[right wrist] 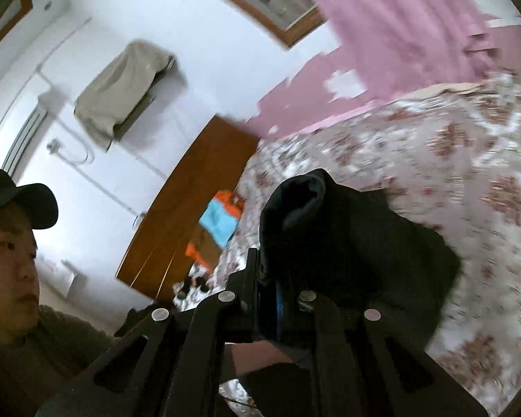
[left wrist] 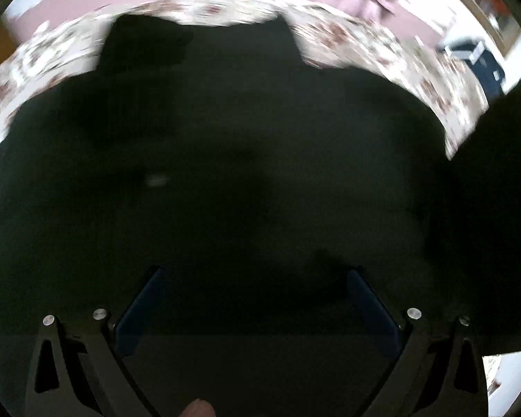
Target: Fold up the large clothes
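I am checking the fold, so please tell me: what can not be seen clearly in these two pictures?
- Left wrist view: the black garment fills the frame, so its folds and the bedspread beneath are hidden.
- Right wrist view: the pads of the right gripper are buried in bunched cloth.
- Both views: the floral print is motion-blurred.
- Left gripper: open, touching unclear.

Right gripper (right wrist: 272,278) lifting a dark garment (right wrist: 347,236)

Its jaws are pinched tight on the cloth, which bunches above them; a floral bedspread (right wrist: 451,160) lies beyond, a person in a cap (right wrist: 14,194) left.
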`<state>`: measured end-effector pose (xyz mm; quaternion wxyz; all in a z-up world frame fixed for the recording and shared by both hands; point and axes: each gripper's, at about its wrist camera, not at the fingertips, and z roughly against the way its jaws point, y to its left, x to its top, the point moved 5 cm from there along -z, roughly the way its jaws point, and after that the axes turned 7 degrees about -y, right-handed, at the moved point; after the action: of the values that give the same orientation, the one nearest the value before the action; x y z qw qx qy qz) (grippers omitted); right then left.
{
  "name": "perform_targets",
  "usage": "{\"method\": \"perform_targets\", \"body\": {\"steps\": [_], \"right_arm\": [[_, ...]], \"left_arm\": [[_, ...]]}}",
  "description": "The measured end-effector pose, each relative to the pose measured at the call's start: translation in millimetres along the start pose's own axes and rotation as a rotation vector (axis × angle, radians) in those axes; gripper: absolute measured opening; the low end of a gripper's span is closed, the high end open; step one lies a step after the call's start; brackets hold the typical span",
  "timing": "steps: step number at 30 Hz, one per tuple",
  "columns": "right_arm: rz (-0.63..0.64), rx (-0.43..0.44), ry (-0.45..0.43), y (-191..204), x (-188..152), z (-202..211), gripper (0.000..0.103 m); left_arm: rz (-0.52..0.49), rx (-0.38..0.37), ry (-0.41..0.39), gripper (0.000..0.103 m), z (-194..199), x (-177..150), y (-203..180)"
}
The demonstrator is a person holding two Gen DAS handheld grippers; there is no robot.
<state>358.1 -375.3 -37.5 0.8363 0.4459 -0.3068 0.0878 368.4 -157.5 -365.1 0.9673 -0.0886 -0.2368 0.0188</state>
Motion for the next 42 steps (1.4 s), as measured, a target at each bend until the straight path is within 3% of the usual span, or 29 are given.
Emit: {"method": "perform_targets", "body": {"steps": [4,8,12,15,18,20,23,27,30,33,37,38,40,41,42], "right_arm": [[0.035,0.051,0.120,25.8,-7.8,-93.1,0.007],[0.059,0.056,0.217,35.3,-42.1,-192.8,0.007],[0.065,-0.045,0.326,18.1,-92.5,-293.1,0.007],[0.036,-0.177,0.402,-11.4,-141.4,-368.1,0.007],[0.015,-0.278,0.446,-22.5,-176.0,-419.0,0.007],[0.002,-0.322,0.462,-20.3,-192.4,-441.7,0.013],[-0.009,-0.356,0.479,-13.4,-206.7,-456.0,0.019],[-0.065,-0.299,0.487,-3.2,-210.2,-468.6,0.022],[-0.009,-0.278,0.412,11.2,-202.1,-451.8,0.023],[0.073,-0.408,0.348,-13.7,-188.0,-416.1,0.023],[0.069,-0.620,0.333,-71.9,-186.8,-359.9,0.024],[0.068,-0.684,0.353,-93.5,-193.3,-343.9,0.032],[0.072,-0.769,0.453,-128.2,-210.8,-338.9,0.036],[0.068,-0.760,0.523,-144.3,-221.5,-343.1,0.036],[0.079,-0.752,0.539,-148.2,-223.1,-346.9,0.036]], "left_arm": [[0.128,0.031,-0.048,0.103,47.2,-15.5,101.5],[0.154,0.081,-0.087,0.103,86.3,-44.0,169.8],[0.192,0.103,-0.088,0.103,115.4,-76.7,223.1],[0.217,0.108,-0.068,0.103,112.0,-83.8,230.1],[0.223,0.115,-0.053,0.103,119.2,-100.1,249.9],[0.234,0.116,-0.041,0.103,119.5,-107.0,258.0],[0.255,0.114,-0.034,0.103,120.0,-112.9,269.1],[0.282,0.103,-0.041,0.103,124.6,-114.4,270.2],[0.297,0.091,-0.054,0.103,130.8,-114.7,268.8],[0.296,0.090,-0.058,0.103,134.9,-117.0,267.9],[0.290,0.099,-0.058,0.103,136.7,-122.4,268.2],[0.292,0.103,-0.050,0.103,135.5,-125.7,268.4],[0.294,0.110,-0.023,0.103,132.5,-131.8,267.2],[0.290,0.118,-0.013,0.103,131.9,-134.2,265.9],[0.286,0.123,-0.010,0.103,132.4,-135.2,264.8]]}}
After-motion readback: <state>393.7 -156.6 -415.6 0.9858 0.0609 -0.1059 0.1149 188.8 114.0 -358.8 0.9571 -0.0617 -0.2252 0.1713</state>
